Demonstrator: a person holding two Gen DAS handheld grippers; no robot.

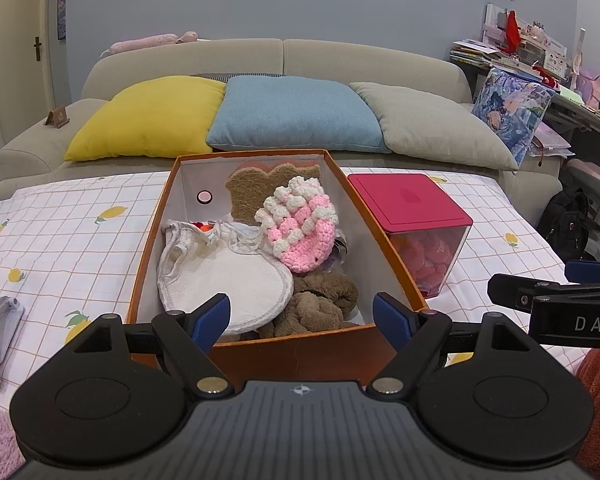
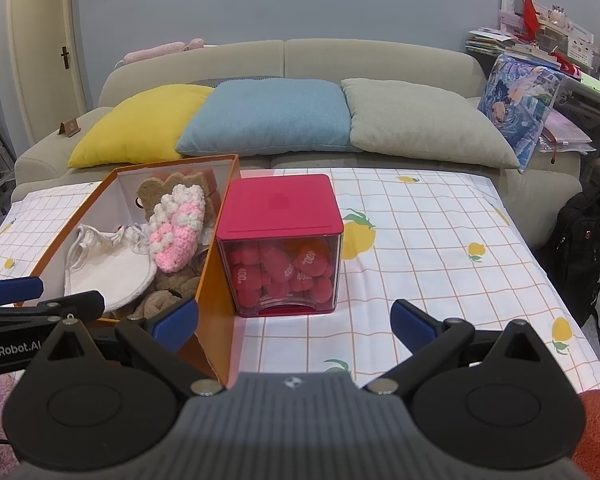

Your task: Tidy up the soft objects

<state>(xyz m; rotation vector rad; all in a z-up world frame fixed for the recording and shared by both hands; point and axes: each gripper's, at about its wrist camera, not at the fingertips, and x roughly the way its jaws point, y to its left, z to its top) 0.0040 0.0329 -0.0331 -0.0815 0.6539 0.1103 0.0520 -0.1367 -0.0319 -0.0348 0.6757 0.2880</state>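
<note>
The desk (image 2: 440,240), under a checked cloth with lemon prints, fills the middle of both views, and it looks like the work surface because the two containers sit on it side by side, within easy reach of both tools.

The orange box (image 1: 148,248) is the larger container, lying in the centre of the left wrist view and at the left of the right wrist view. Its lid is off, which suits dropping soft things in from above. Inside, a white cloth pad (image 1: 224,280) lies at the lower left, brown fuzzy fabric (image 1: 320,300) is bunched at the lower right, a pink-and-white crocheted piece (image 1: 300,228) rests on top near the middle, and a toast-shaped brown sponge (image 1: 252,192) leans against the far wall. The soft objects seem already gathered here, so the task looks nearly finished.

Just beside it, to the right, stands the clear cube with a red lid (image 2: 280,208), closed and packed with red puffy pieces (image 2: 284,272).

The left tongs (image 1: 302,318) hang spread wide and empty at the box's near edge. The right tongs (image 2: 294,324) are likewise wide and empty, low in the frame before the cube.
</note>
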